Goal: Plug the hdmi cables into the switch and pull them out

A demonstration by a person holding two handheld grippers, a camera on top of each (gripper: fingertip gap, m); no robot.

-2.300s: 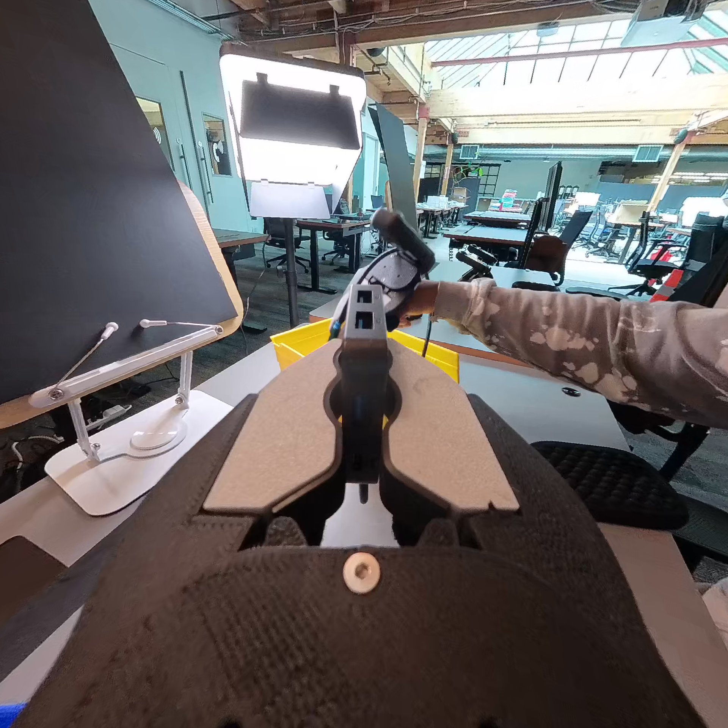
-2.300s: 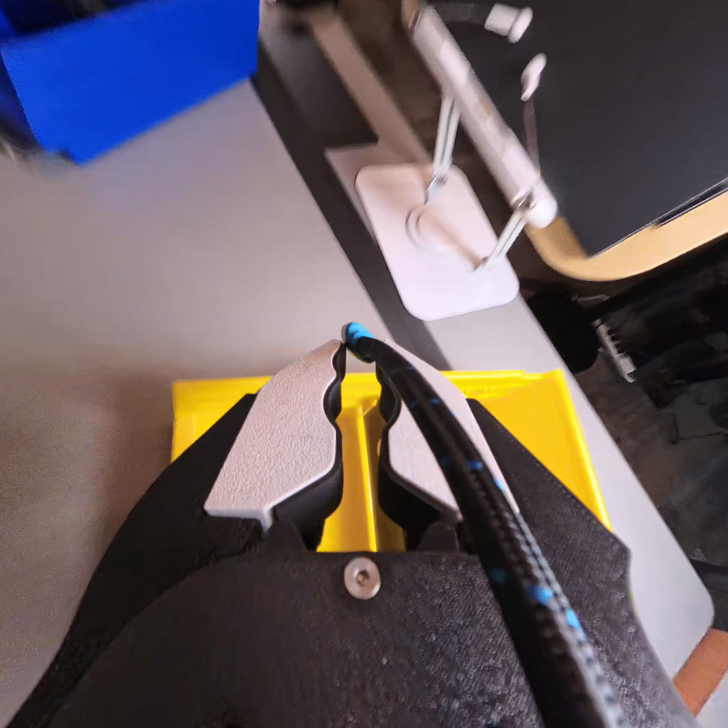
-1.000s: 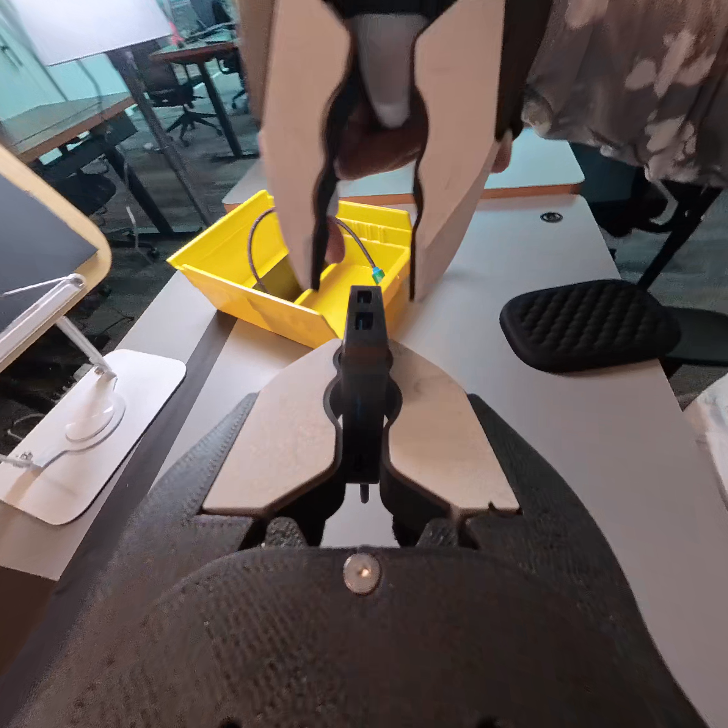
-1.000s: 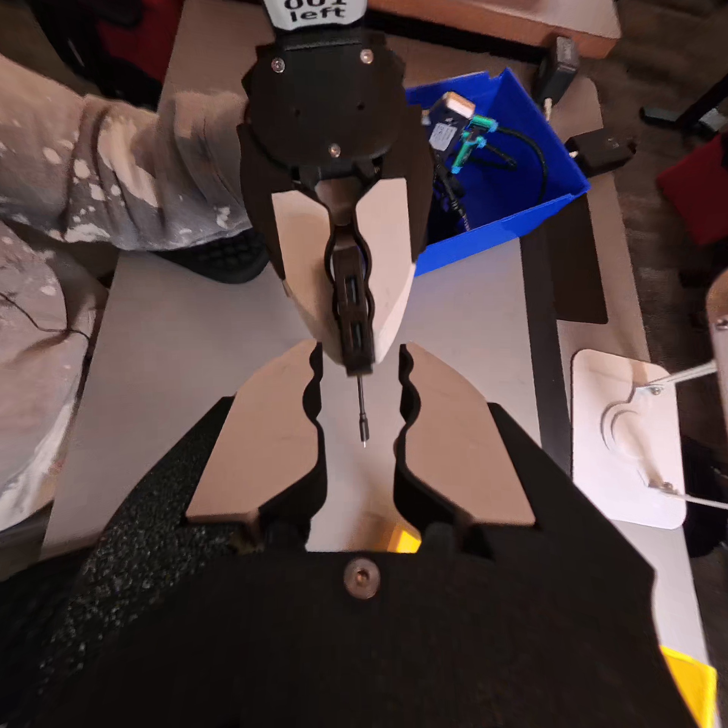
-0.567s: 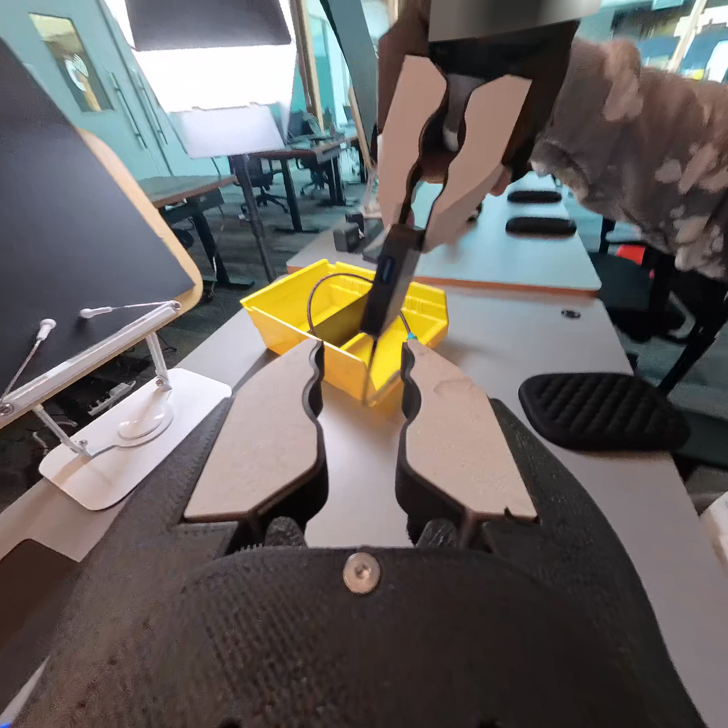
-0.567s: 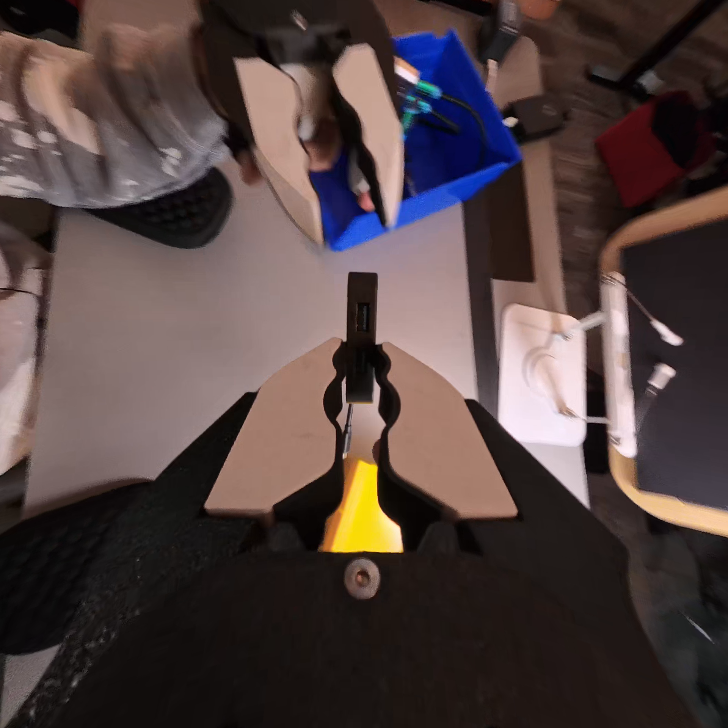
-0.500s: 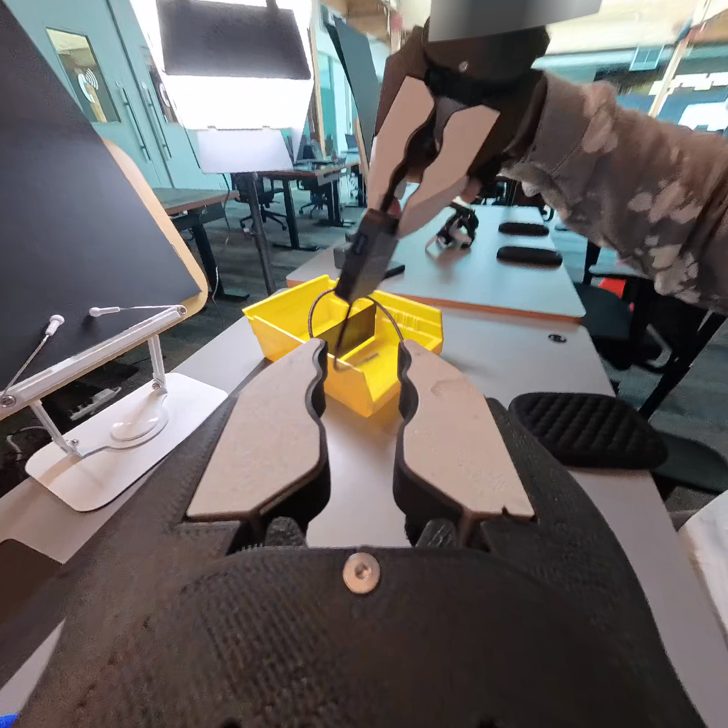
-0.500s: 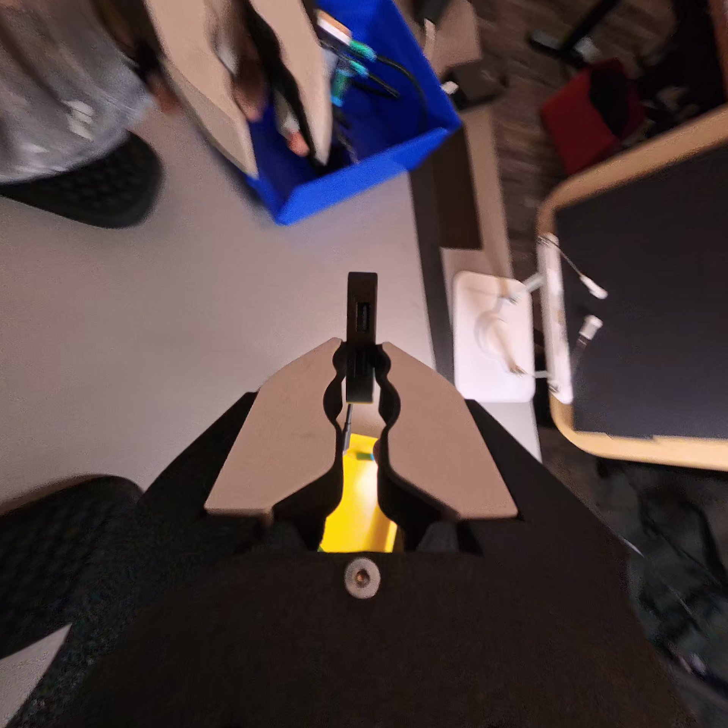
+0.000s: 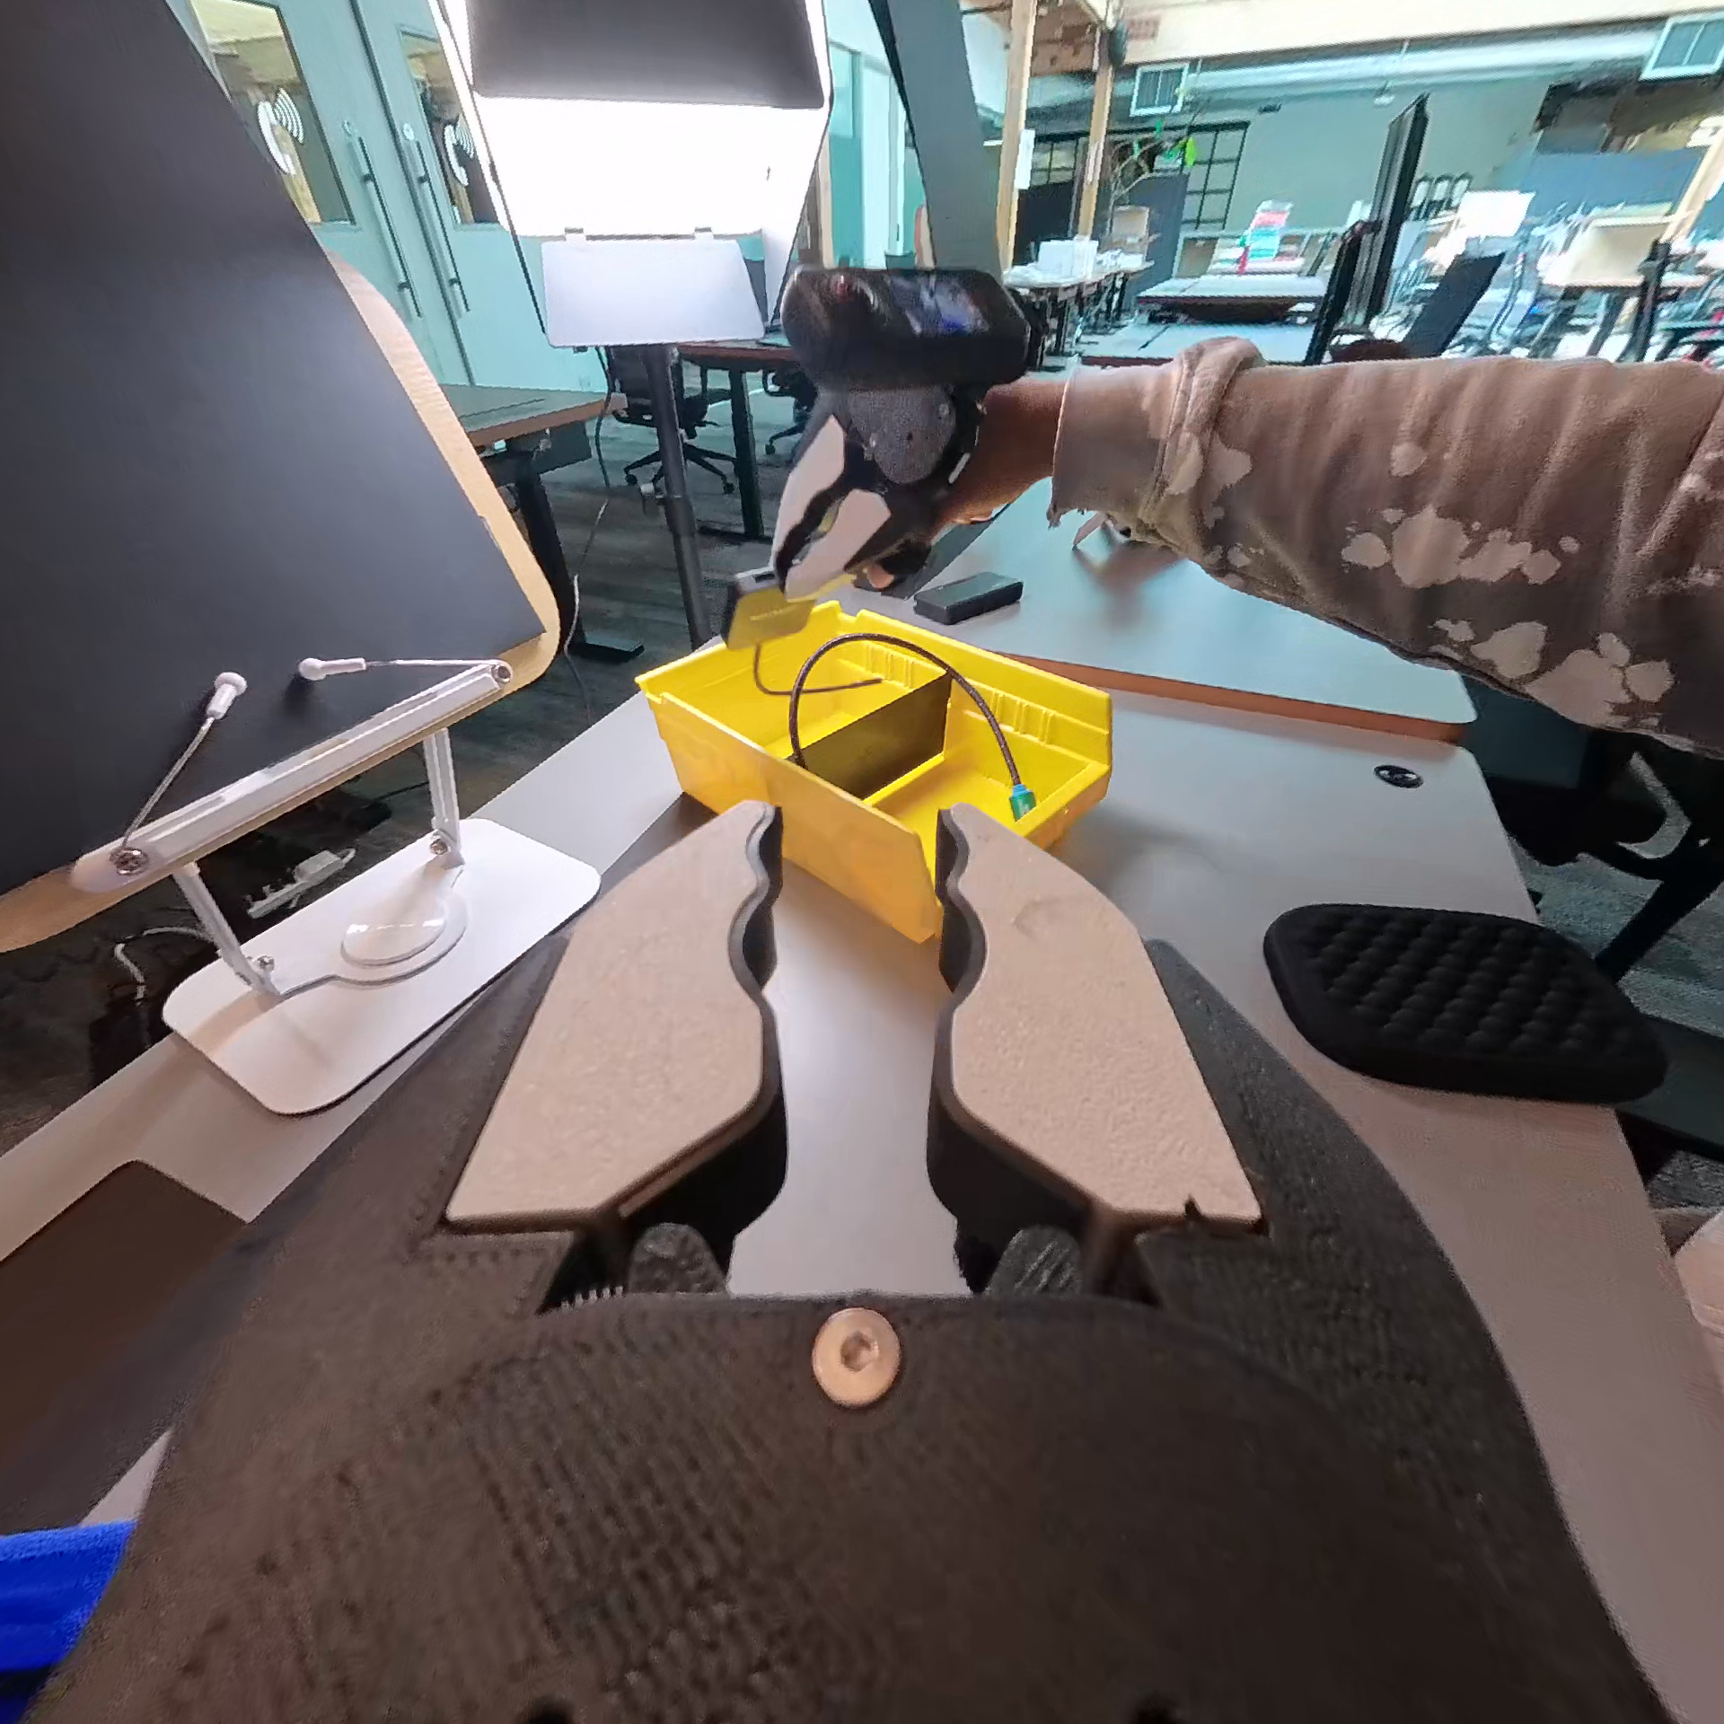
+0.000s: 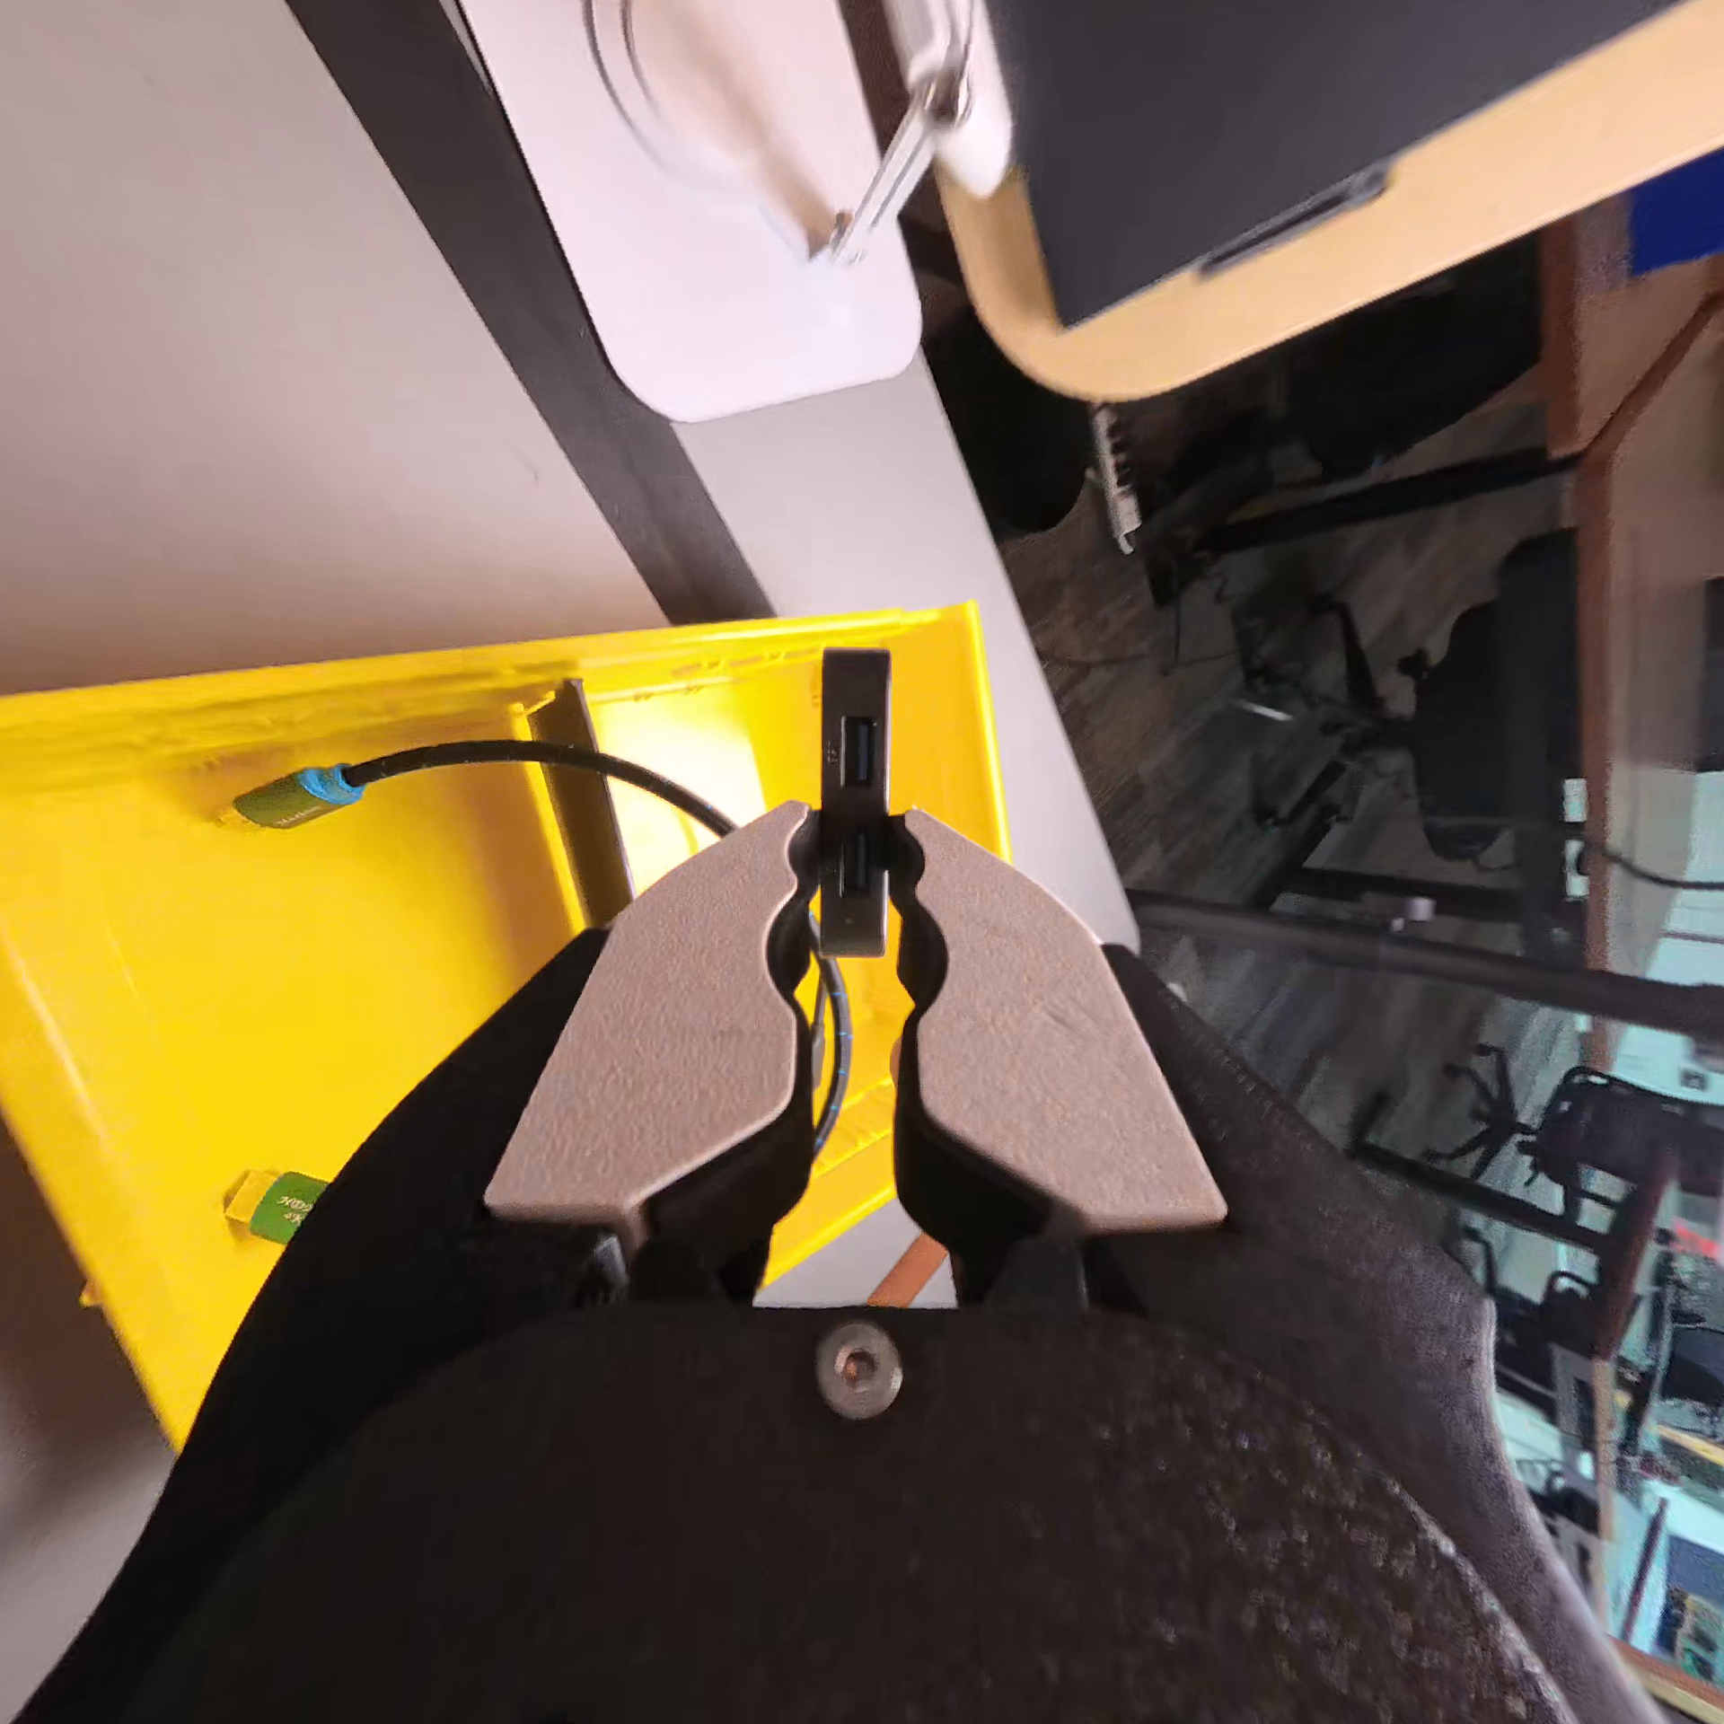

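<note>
Swung over the yellow bin (image 10: 280,980), right gripper (image 10: 854,821) jaws clamp the switch (image 10: 854,793); left gripper (image 9: 854,821) jaws apart.

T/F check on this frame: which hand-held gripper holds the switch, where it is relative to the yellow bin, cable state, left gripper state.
1. The right hand-held gripper is shut on the switch. True.
2. The left hand-held gripper holds a cable. False: it is open and empty.
3. The switch hangs over the yellow bin. True.
4. A cable is plugged into the switch's facing ports. False: both ports that show are empty; the cable's green plug lies in the bin.
5. The bin is one undivided space. False: a divider splits it.
</note>
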